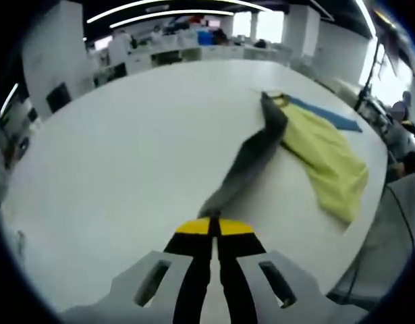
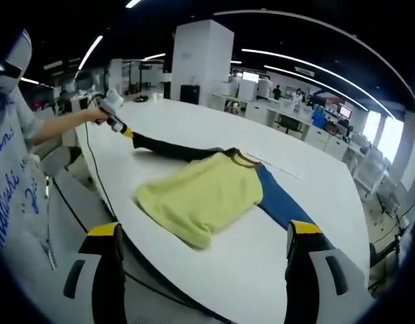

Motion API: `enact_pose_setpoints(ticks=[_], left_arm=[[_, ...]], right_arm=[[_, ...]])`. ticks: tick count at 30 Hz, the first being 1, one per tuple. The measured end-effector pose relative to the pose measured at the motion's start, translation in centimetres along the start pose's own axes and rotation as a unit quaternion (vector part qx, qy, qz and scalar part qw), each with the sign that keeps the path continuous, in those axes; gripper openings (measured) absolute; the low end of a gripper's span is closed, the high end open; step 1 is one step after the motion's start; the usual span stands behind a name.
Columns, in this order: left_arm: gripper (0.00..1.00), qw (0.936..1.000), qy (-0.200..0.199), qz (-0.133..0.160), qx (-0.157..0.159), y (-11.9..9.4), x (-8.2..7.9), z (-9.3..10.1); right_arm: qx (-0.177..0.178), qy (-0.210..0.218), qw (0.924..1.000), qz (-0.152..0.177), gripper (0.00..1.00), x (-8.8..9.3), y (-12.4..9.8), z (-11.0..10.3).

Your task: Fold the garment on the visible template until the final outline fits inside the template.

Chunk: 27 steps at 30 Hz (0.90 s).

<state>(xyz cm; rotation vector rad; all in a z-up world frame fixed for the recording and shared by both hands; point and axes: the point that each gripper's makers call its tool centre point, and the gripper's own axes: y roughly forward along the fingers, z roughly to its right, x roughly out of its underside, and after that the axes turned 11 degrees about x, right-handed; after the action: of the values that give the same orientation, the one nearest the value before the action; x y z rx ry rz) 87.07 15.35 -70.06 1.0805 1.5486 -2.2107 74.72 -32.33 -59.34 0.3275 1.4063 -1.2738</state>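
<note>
Garment (image 2: 200, 192) centre frame: soft, light, limp; dark sleeve (image 1: 244, 165) pinched in closed left gripper (image 1: 212, 226), pulled taut; right gripper (image 2: 204, 233) jaws apart, empty; take blue sleeve (image 2: 281, 202) at cuff

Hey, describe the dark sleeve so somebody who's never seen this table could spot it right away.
Start at the big white table and find the yellow shirt lying on it. The dark sleeve runs from its collar out to the left tongs, which are shut on its end; the other sleeve is blue and lies loose.

left gripper (image 1: 212, 228): grey body, black jaws, yellow tips | right gripper (image 2: 206, 233): same | person: white shirt (image 2: 11, 175), blue script
</note>
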Motion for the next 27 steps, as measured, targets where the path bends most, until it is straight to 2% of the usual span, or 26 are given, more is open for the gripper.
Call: enact_pose_setpoints(ticks=[8, 13, 27], left_arm=[[0.00, 0.9996, -0.025, 0.013, 0.001, 0.2, -0.5, -2.5], [0.00, 0.9984, -0.050, 0.026, 0.000, 0.6, -0.5, -4.7], [0.00, 0.9955, -0.082, 0.046, 0.007, 1.3, -0.8, -7.9]], right_arm=[[0.003, 0.000, 1.0000, -0.003, 1.00, -0.7, 0.5, -0.9], [0.008, 0.002, 1.0000, -0.006, 1.00, -1.1, 0.7, -1.4], [0.017, -0.007, 0.9998, -0.004, 1.00, -2.9, 1.7, -2.4]])
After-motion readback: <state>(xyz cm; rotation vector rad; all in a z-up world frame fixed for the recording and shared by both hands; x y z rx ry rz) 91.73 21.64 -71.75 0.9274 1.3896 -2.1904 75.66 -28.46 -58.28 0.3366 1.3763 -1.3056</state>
